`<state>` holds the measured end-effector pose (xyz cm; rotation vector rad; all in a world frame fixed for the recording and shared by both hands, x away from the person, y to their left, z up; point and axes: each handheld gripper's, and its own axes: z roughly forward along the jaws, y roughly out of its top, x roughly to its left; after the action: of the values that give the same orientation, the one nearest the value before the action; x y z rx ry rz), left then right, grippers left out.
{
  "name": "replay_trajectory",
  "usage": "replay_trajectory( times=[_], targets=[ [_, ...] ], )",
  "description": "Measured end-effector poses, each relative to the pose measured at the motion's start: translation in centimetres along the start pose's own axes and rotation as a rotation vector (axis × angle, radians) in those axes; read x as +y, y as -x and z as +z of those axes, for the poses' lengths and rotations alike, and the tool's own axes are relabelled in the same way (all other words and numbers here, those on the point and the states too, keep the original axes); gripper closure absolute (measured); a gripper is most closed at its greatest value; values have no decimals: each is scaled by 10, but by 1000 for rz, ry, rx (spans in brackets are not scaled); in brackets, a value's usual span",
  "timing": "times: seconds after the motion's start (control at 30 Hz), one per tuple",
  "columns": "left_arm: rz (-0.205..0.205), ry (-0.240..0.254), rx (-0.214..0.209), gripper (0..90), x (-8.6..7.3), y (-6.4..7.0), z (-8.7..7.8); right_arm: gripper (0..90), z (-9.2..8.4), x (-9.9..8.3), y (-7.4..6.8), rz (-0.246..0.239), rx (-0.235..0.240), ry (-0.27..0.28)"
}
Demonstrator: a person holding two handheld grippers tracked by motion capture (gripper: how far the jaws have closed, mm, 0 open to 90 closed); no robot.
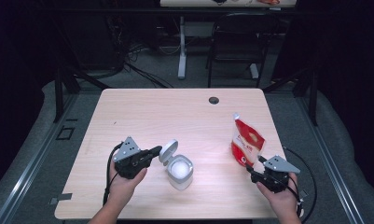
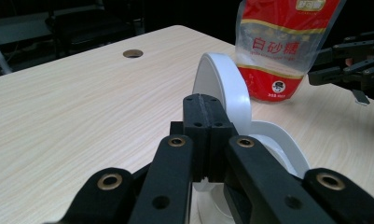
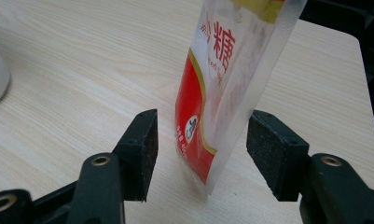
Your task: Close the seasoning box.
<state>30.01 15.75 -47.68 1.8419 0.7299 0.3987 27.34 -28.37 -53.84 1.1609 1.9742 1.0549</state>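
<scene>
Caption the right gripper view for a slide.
Open right tool straddles the upright red sugar pouch on the table.

I see a lab or recording room: black curtains (image 1: pixel 17 56) all round, loose cables (image 1: pixel 142 70) on grey carpet (image 1: pixel 49 107), a bare wooden counter (image 1: pixel 175 107), and a black chair (image 1: pixel 236 42) behind.

One sugar pouch (image 1: pixel 246 142), one white lidded jar (image 1: pixel 179 171), two claws.

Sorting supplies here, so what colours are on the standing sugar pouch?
The sugar pouch is red and clear with gold bands; the left gripper view shows it best.
</scene>
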Motion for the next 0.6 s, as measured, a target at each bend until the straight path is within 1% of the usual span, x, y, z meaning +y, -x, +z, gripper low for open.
replay_trajectory(
  times=[0.27, 0.53, 0.57, 0.6],
  targets=[
    [3, -2, -6, 900, 0, 1, 0, 439, 0, 0, 0, -2, 1, -2],
    [8, 1, -19, 900, 0, 6, 2, 439, 0, 0, 0, -1, 0, -3],
    [13, -11, -24, 900, 0, 6, 2, 439, 0, 0, 0, 0, -1, 0],
    [19, -13, -22, 900, 0, 8, 3, 439, 0, 0, 0, -2, 0, -4]
  ],
)
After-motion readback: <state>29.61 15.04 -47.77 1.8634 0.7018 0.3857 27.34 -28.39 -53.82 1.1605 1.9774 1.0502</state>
